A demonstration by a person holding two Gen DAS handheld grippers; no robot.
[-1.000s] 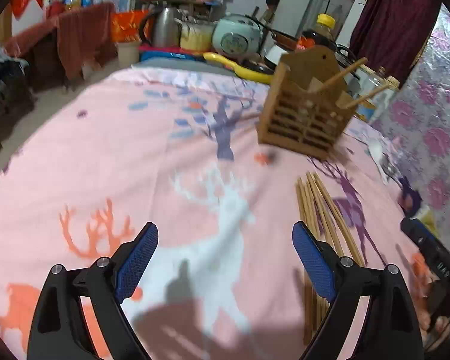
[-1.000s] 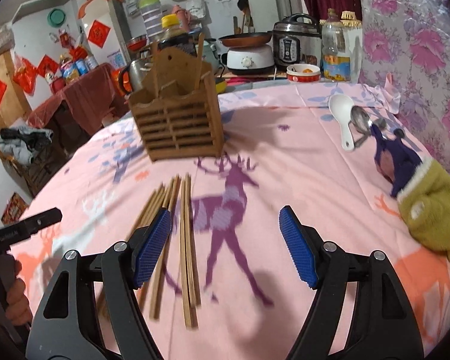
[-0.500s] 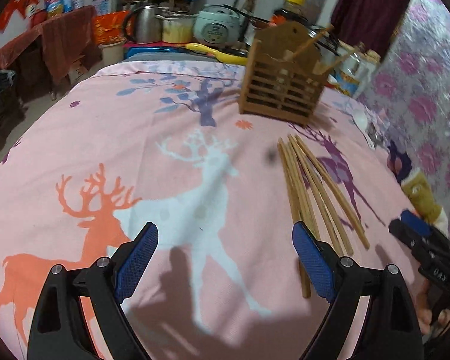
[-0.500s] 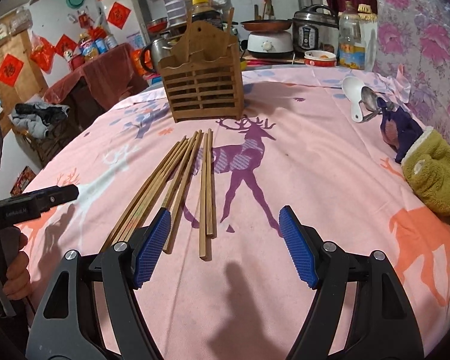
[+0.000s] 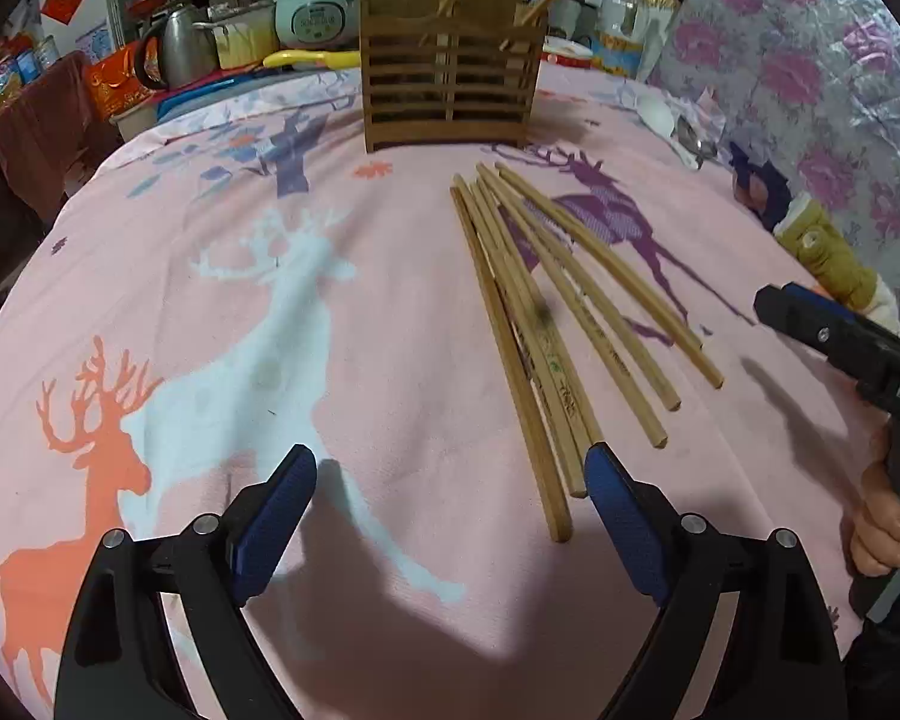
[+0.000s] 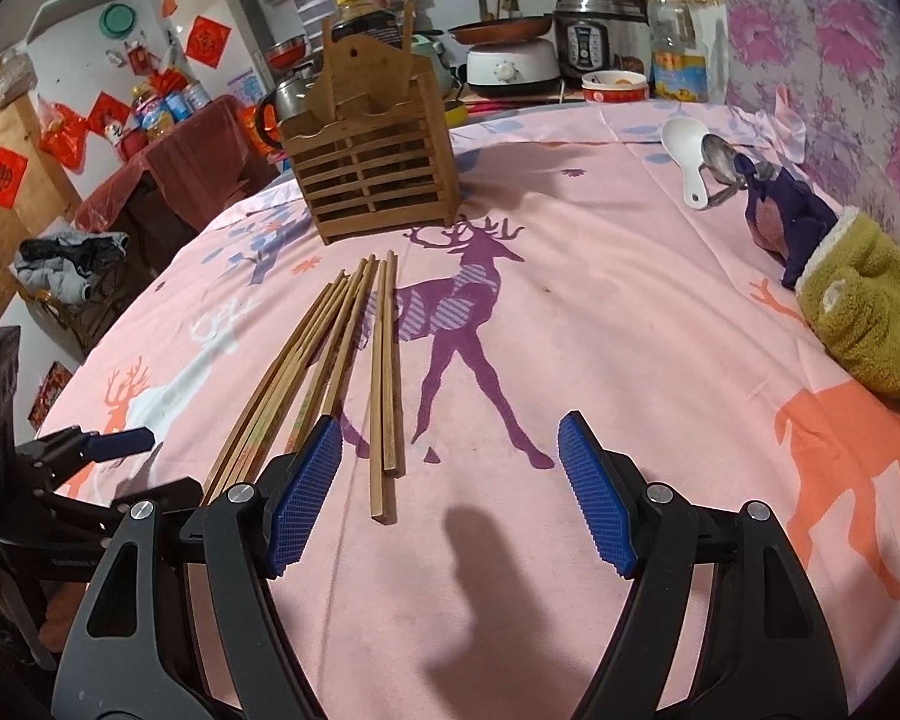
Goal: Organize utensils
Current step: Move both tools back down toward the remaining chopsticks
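Several wooden chopsticks (image 5: 540, 306) (image 6: 330, 360) lie fanned out on the pink deer-print tablecloth (image 5: 210, 300) (image 6: 630, 330). Behind them stands a slatted wooden utensil holder (image 5: 450, 78) (image 6: 372, 174) with two chopsticks sticking out of it. My left gripper (image 5: 450, 510) hovers open just short of the chopsticks' near ends, its right pad beside the leftmost sticks. My right gripper (image 6: 450, 480) is open too, with the near ends of two chopsticks between its jaws, untouched. A white spoon (image 6: 684, 150) and a metal spoon (image 6: 720, 162) lie at the far right.
A purple and olive cloth (image 6: 840, 276) lies at the table's right edge. Beyond the table stand a kettle (image 5: 183, 51), rice cookers (image 5: 321, 0) (image 6: 600, 36), an oil bottle (image 6: 675, 42) and a bowl (image 6: 615, 84). A flowered wall (image 6: 840, 30) closes the right side.
The left gripper has swung toward the chopsticks and sunk, so their near ends now reach its right pad. The right gripper has drawn back a little; the chopstick ends now lie between its jaws.
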